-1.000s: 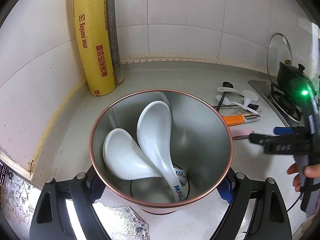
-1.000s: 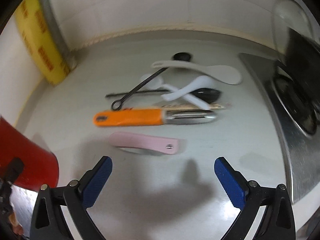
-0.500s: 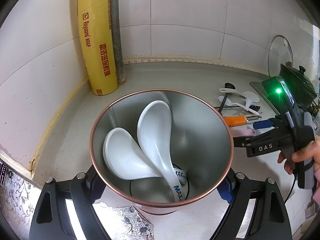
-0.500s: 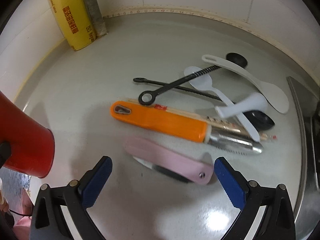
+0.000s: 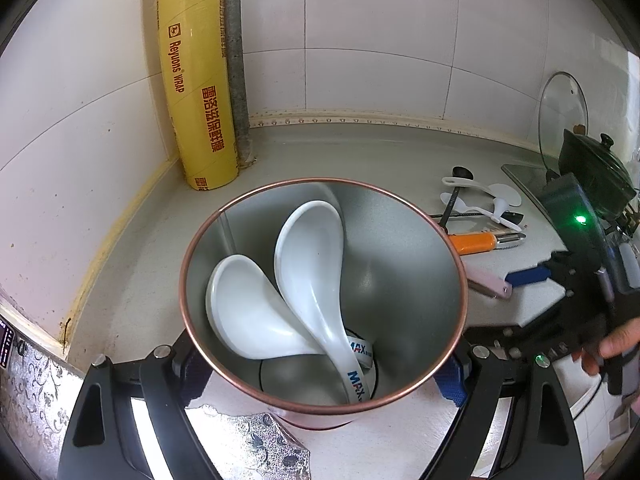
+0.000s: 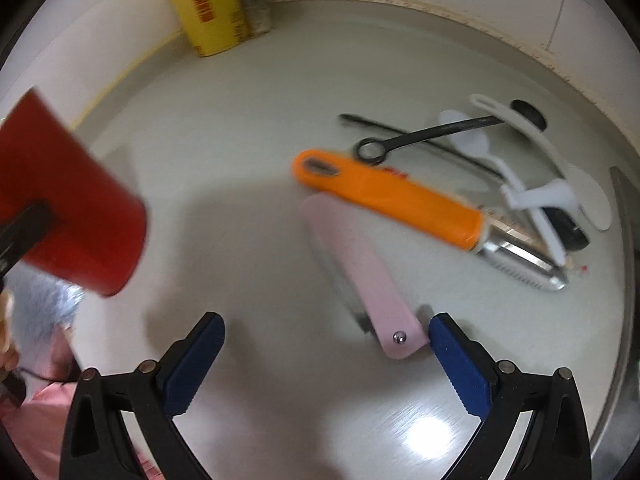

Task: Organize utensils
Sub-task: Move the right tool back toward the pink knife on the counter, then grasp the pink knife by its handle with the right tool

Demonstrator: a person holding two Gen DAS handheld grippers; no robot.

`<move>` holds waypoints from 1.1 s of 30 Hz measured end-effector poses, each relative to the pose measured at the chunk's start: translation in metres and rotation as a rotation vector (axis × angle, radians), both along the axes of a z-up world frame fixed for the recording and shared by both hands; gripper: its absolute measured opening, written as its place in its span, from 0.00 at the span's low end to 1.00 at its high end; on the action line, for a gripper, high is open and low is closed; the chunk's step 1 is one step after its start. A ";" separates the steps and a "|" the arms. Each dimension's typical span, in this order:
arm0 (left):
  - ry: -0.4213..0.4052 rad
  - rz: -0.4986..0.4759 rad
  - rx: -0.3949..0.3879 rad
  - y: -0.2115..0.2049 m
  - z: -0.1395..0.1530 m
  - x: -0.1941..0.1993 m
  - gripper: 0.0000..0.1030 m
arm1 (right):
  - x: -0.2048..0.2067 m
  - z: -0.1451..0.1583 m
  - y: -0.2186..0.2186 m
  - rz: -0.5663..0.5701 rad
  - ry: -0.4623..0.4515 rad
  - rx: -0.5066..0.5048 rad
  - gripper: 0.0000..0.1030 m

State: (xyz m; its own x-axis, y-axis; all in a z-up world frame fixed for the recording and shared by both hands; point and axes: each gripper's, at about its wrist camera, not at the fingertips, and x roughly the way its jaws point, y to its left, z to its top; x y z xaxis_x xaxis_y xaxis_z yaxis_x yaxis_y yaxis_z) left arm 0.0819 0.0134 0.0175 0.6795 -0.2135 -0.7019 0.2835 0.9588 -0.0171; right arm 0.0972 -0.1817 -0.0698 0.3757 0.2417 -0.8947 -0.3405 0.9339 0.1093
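My left gripper (image 5: 322, 376) is shut on a red cup (image 5: 400, 280) with a steel inside, its pads pressing on both sides. Two white ceramic spoons (image 5: 308, 256) stand in it, bowls up. In the right wrist view the cup (image 6: 72, 208) is at the left. My right gripper (image 6: 326, 356) is open, low over the counter. A pink folding knife (image 6: 360, 272) lies between its fingers, its pivot end against the right fingertip (image 6: 452, 352). Beyond it lie an orange peeler (image 6: 392, 200), a black wire-handled tool (image 6: 424, 132) and white plastic spoons (image 6: 532, 196).
A yellow cling-wrap roll (image 5: 196, 80) stands in the back left corner beside a grey pipe. A stove with a black pot (image 5: 592, 168) and a glass lid (image 5: 560, 112) is at the right. A person's hand (image 5: 612, 344) holds the right gripper.
The right gripper has come down and rolled over the utensil pile; the pink knife now lies close between its fingers. The left gripper and cup have stayed still.
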 end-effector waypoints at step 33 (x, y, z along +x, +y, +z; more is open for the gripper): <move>0.004 0.006 0.001 0.000 0.000 0.001 0.87 | 0.050 0.007 0.012 -0.147 -0.057 -0.070 0.33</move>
State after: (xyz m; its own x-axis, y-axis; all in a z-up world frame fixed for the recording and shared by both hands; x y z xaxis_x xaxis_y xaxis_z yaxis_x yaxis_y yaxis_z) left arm 0.0826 0.0133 0.0177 0.6782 -0.2087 -0.7046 0.2779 0.9605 -0.0169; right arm 0.1473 -0.1693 -0.0632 0.4528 0.1184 -0.8837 -0.2035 0.9787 0.0269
